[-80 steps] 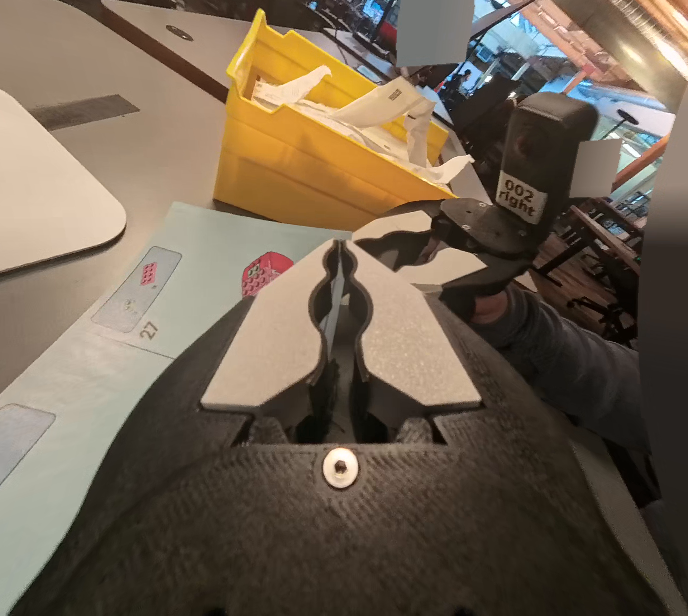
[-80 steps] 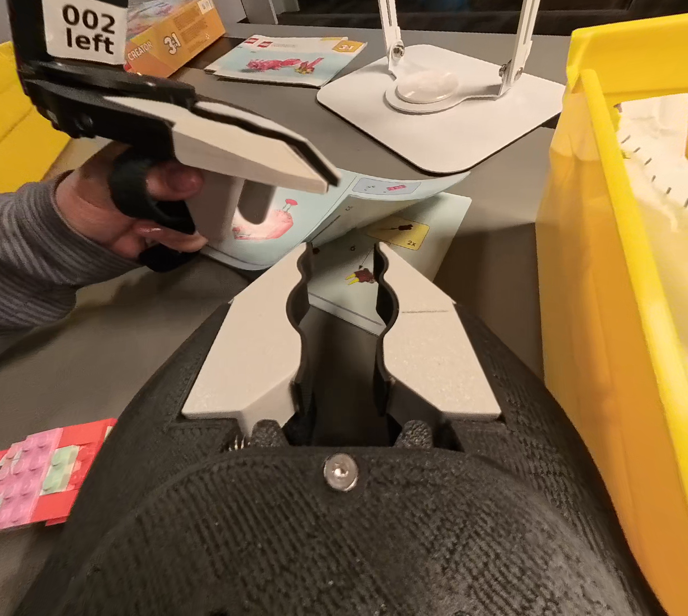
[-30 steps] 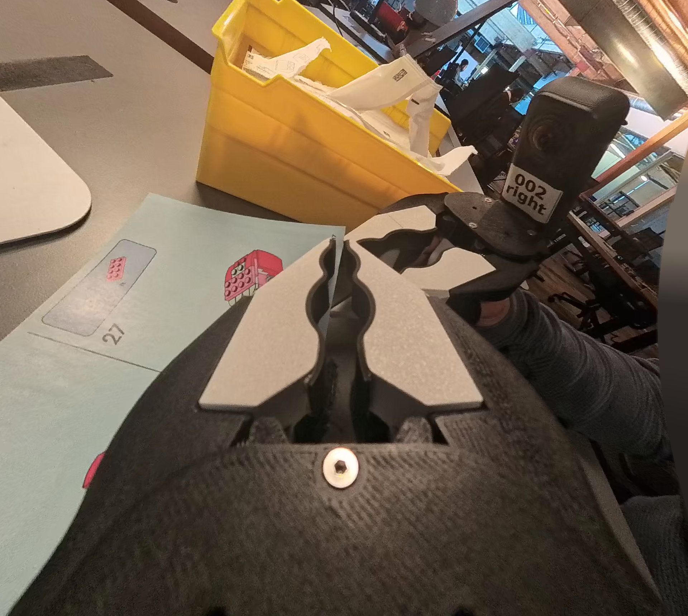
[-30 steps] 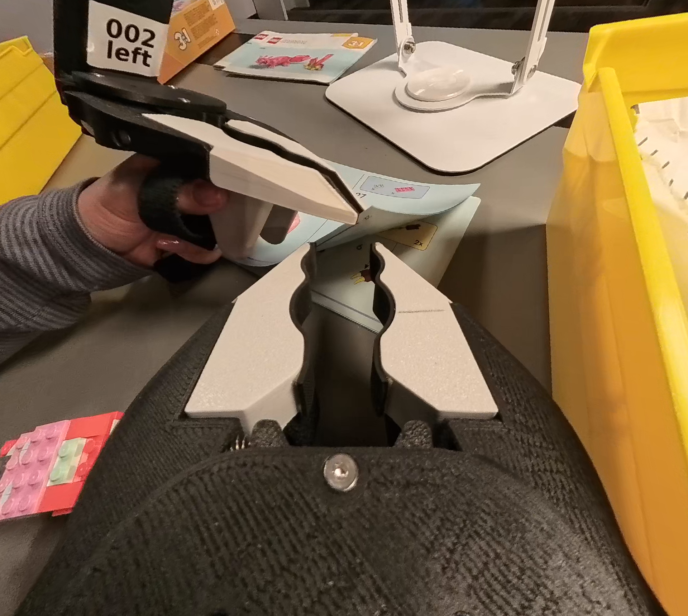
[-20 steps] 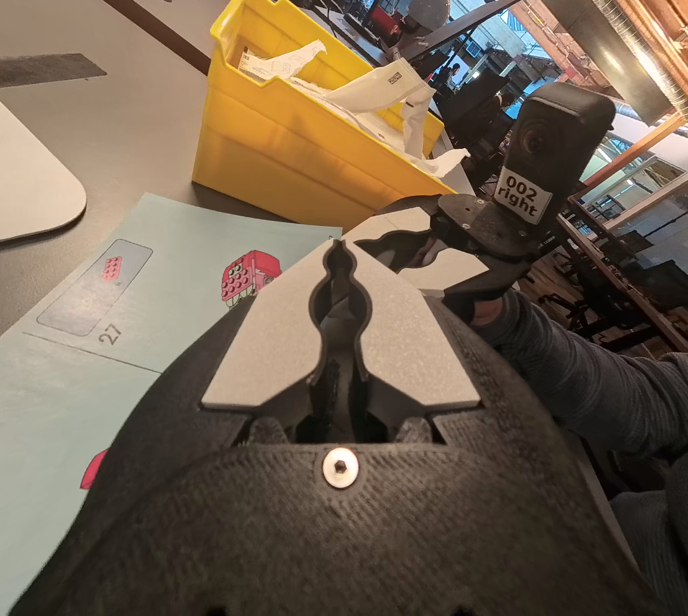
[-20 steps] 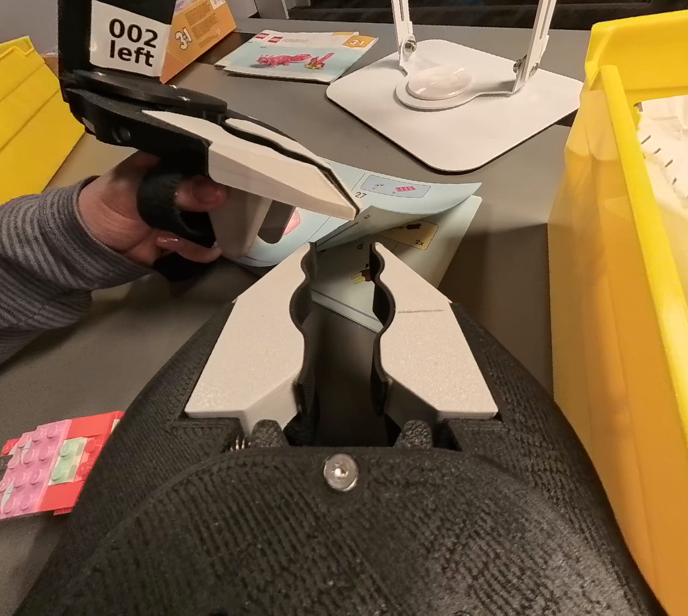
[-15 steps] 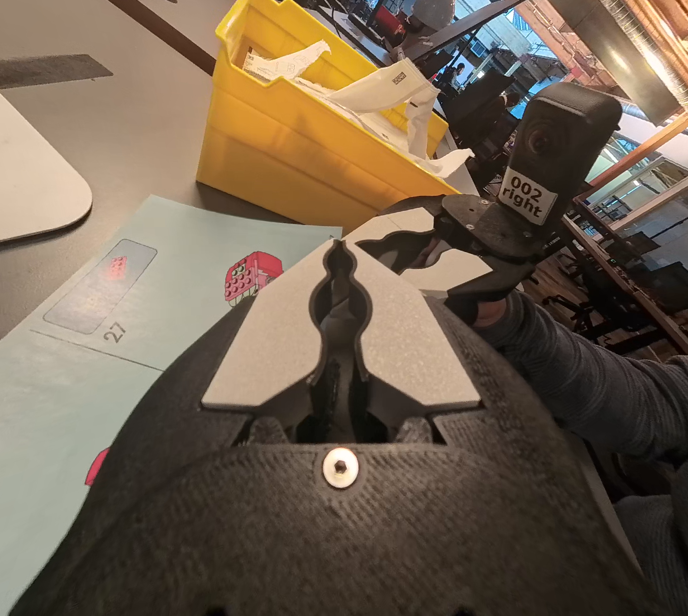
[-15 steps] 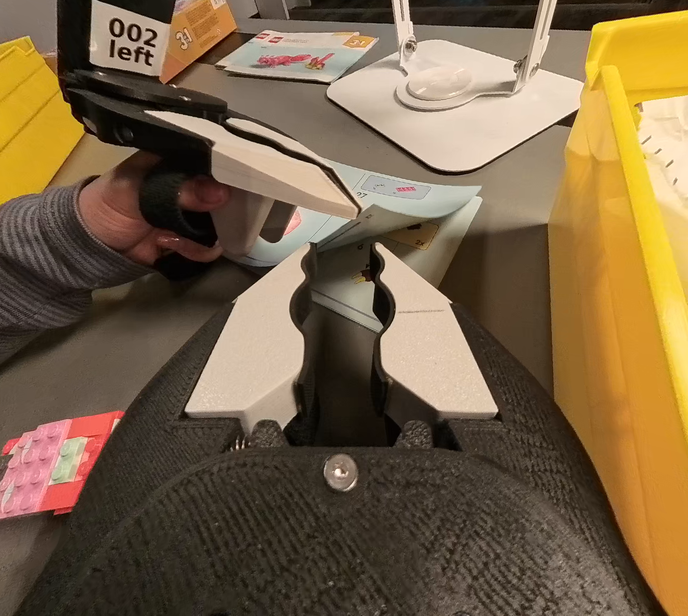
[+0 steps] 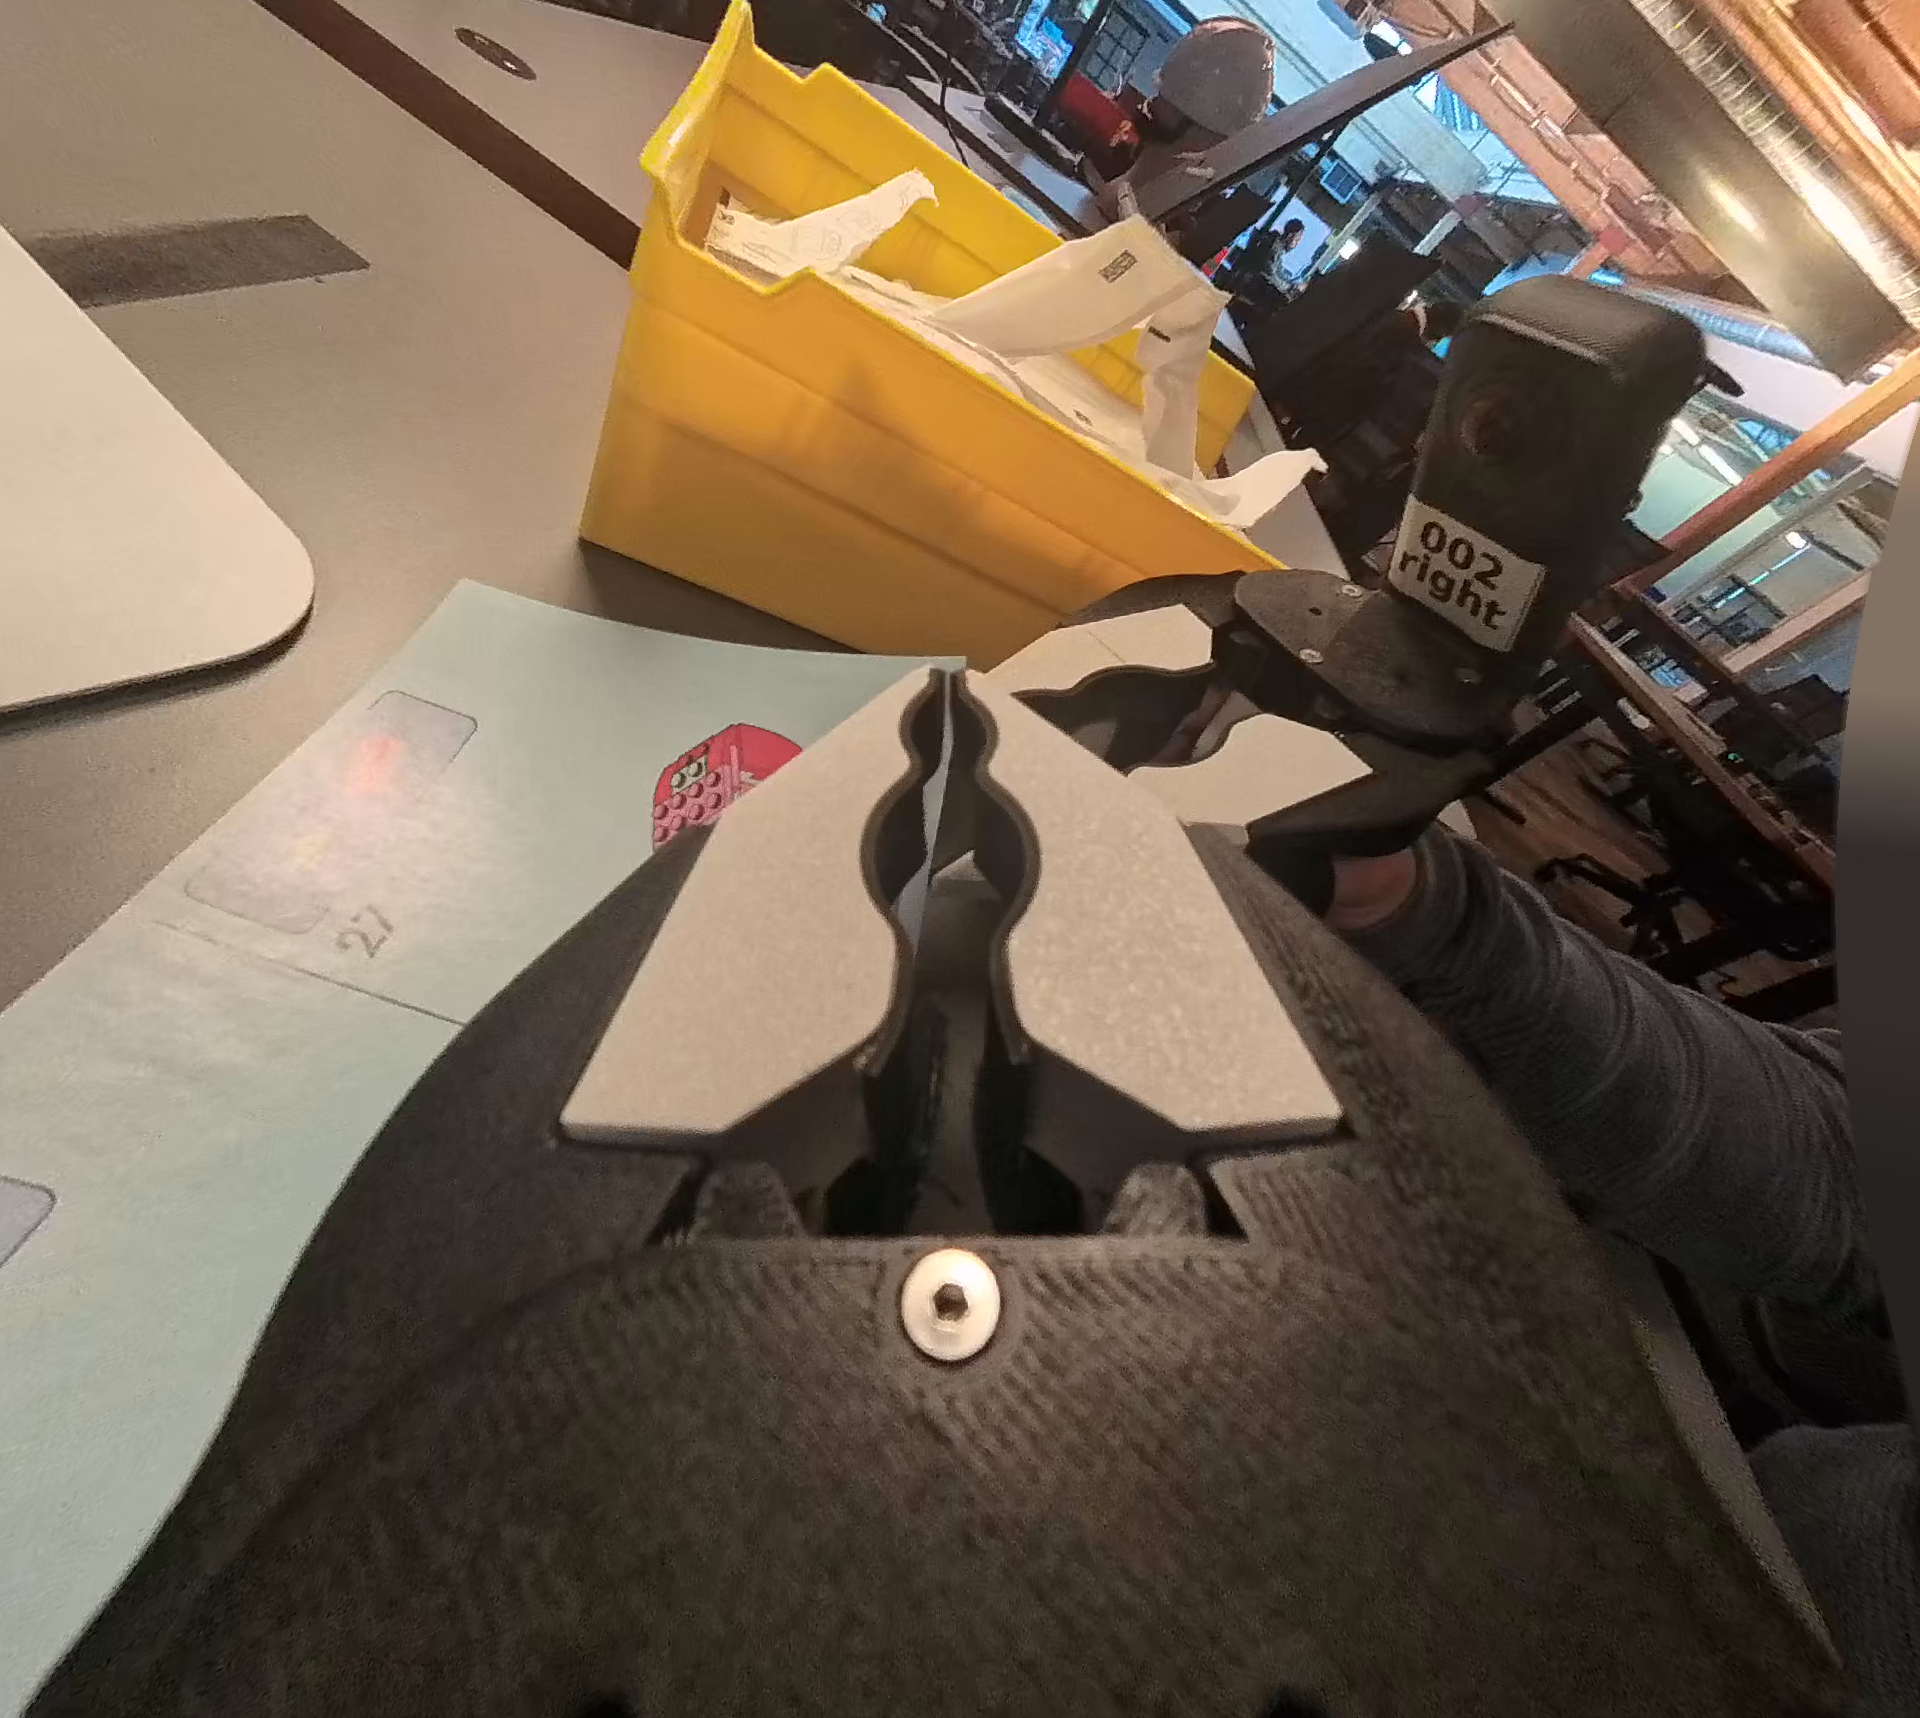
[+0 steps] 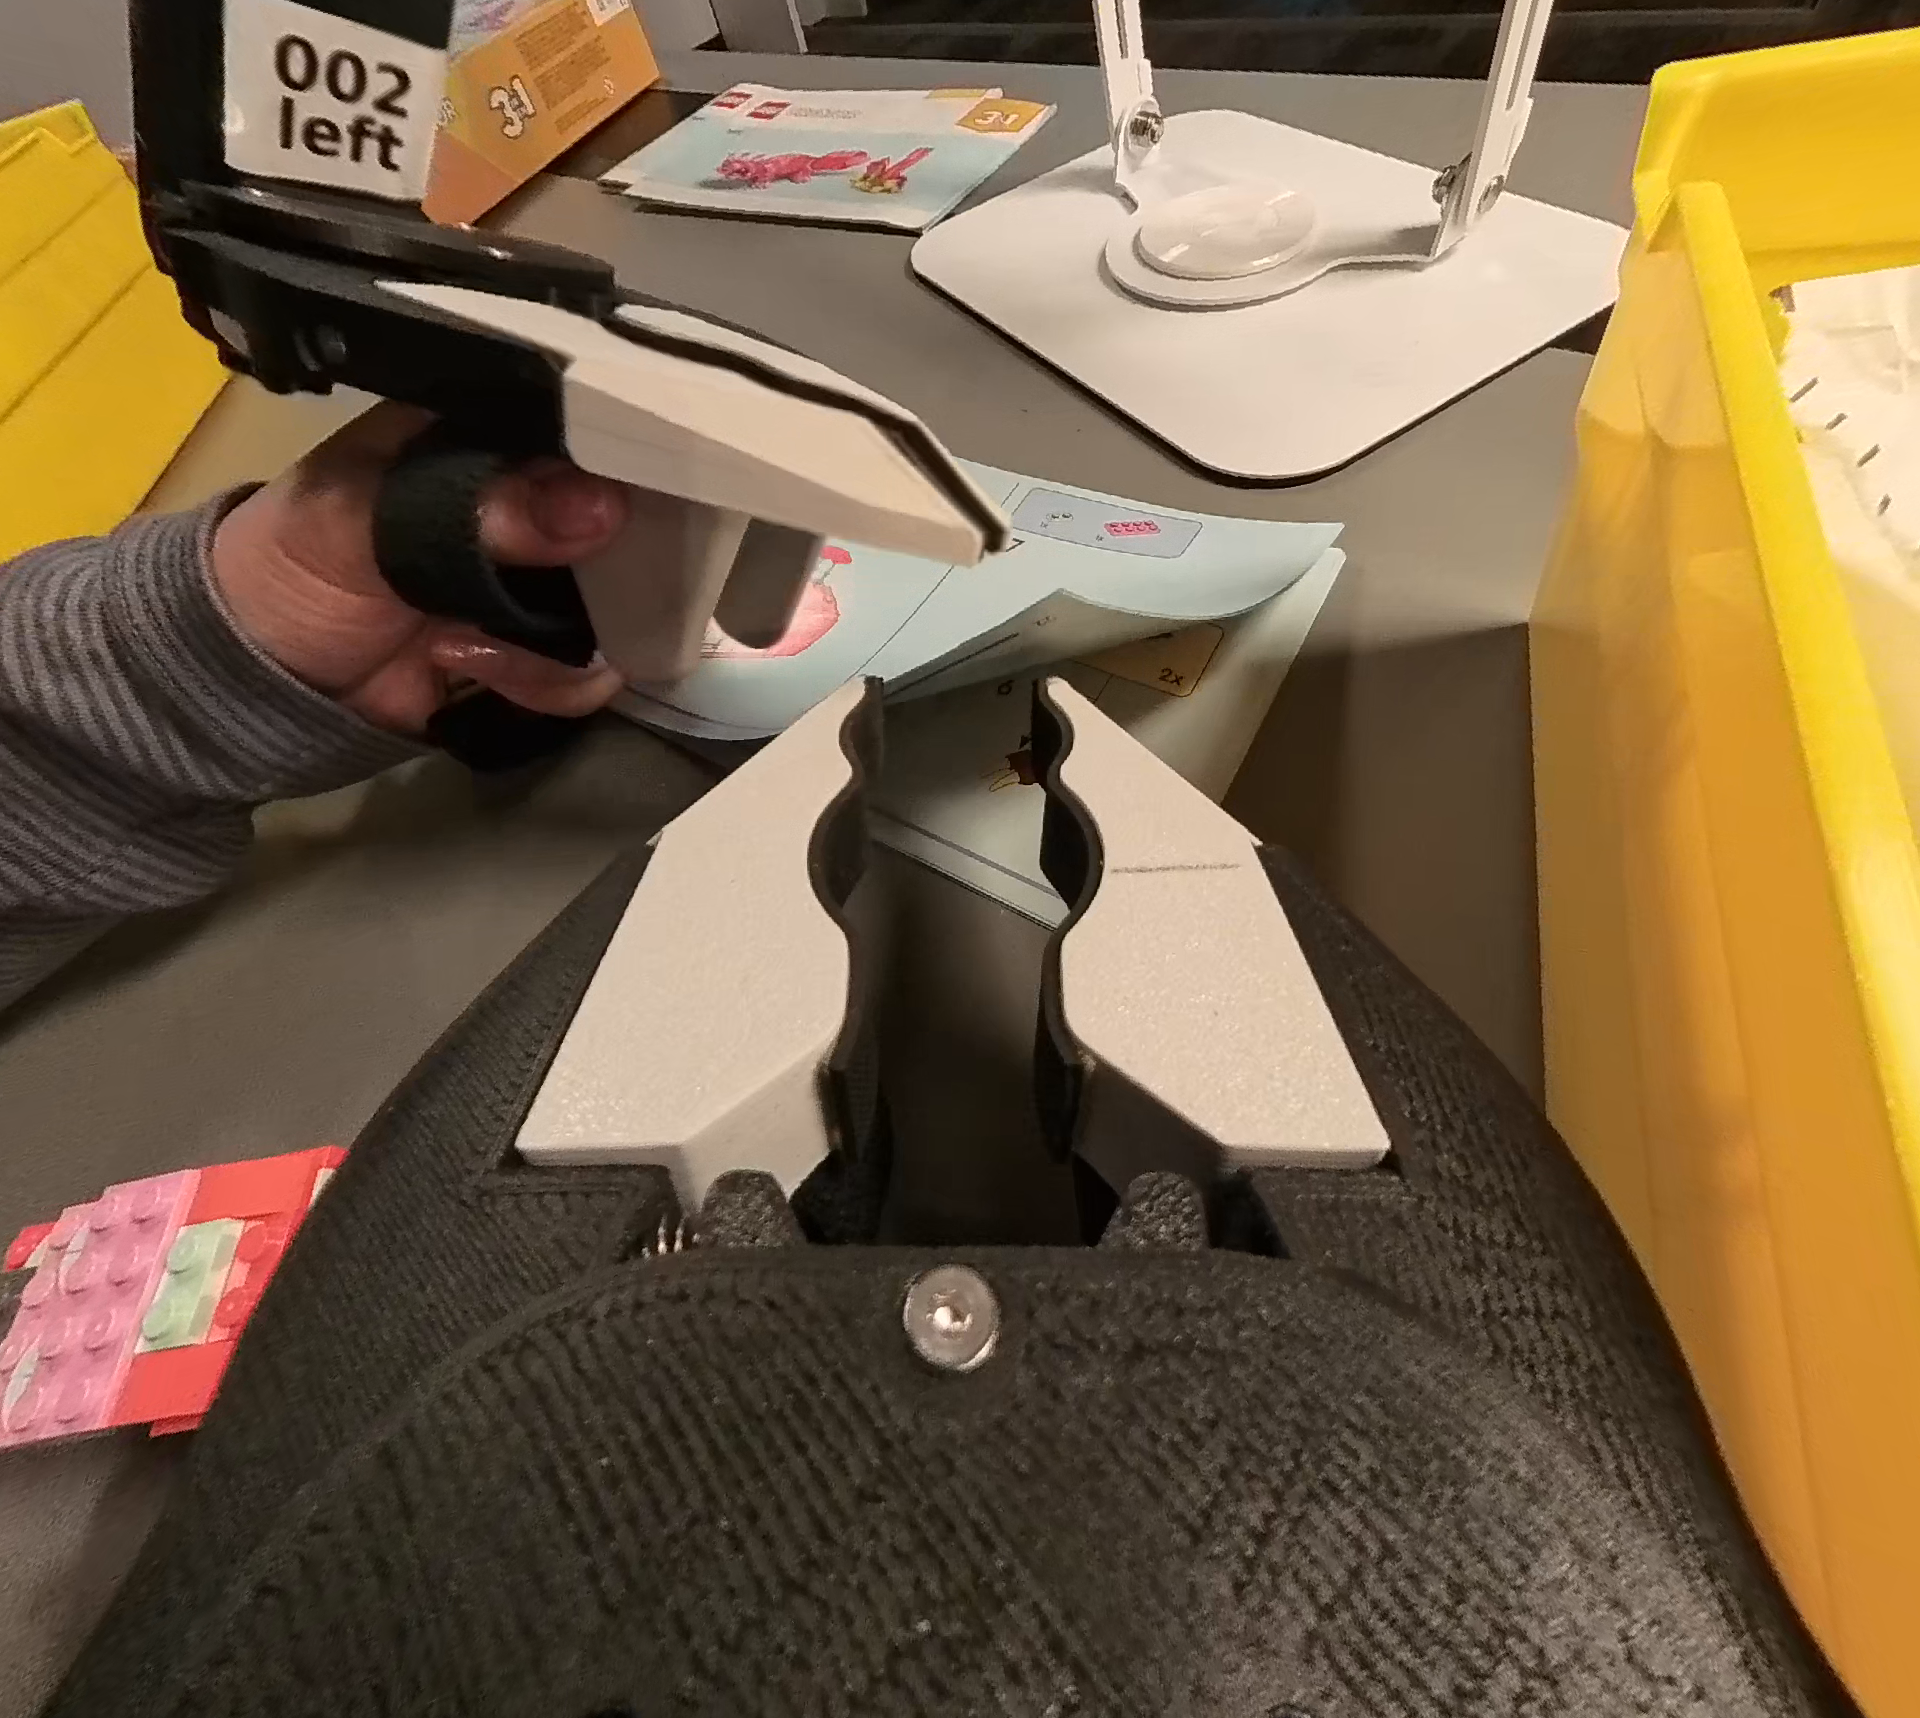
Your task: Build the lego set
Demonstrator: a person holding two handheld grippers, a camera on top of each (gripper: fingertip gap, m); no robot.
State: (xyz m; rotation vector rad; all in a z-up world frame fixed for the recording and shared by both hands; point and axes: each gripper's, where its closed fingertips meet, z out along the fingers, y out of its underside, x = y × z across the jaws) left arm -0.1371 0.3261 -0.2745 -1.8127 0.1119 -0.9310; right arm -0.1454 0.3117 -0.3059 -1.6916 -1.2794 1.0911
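Grey bench point(image 10: 1403, 546) in an open workshop, yellow bin point(image 9: 831, 463) at 1 o'clock. Left claw point(image 9: 945, 681) is pinched tight on the edge of a pale blue booklet page point(image 9: 582, 733), lifting it; the page runs off toward 9 o'clock. Right claw point(image 10: 956, 702) stands narrowly parted and empty, seemingly just above the lower page point(image 10: 1226, 733), at 12 o'clock.

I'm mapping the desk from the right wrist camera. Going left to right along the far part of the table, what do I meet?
Yellow bin → orange box → closed instruction booklet → white lamp base → large yellow bin.
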